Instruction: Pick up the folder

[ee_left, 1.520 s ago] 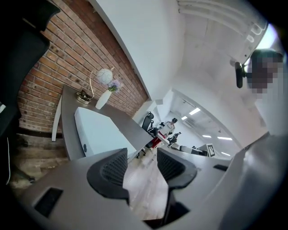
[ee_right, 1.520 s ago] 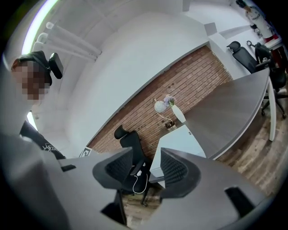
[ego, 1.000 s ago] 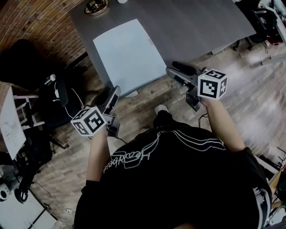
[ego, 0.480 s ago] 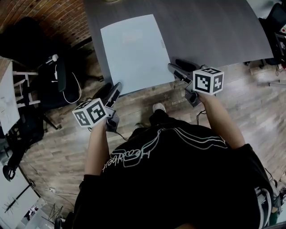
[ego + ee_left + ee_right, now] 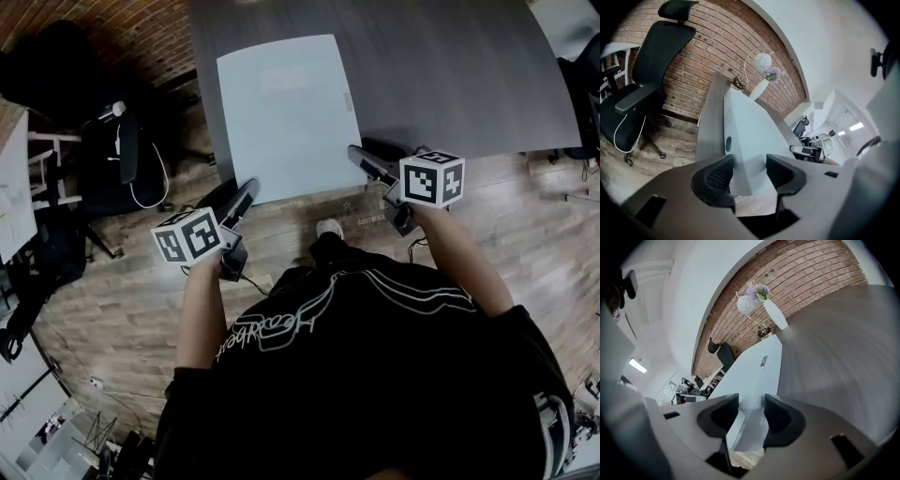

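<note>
A pale blue folder (image 5: 286,112) lies flat on the grey table (image 5: 450,75), its near edge hanging over the table's front. My left gripper (image 5: 246,192) is at the folder's near left corner. In the left gripper view that corner of the folder (image 5: 750,136) shows between the jaws of the left gripper (image 5: 749,164), with gaps on both sides. My right gripper (image 5: 356,155) is at the near right corner. Its jaws are closing around the folder's edge (image 5: 752,380) in the right gripper (image 5: 751,408) view, and the pads do not press on it.
A white vase with flowers (image 5: 761,86) stands at the table's far end by the brick wall. A black office chair (image 5: 122,159) is left of the table on the wooden floor (image 5: 525,216). A desk with equipment (image 5: 811,145) lies beyond.
Both grippers have sunk and moved in toward the folder's near corners. The right one now reaches the folder's right edge, the left one its near left corner.
</note>
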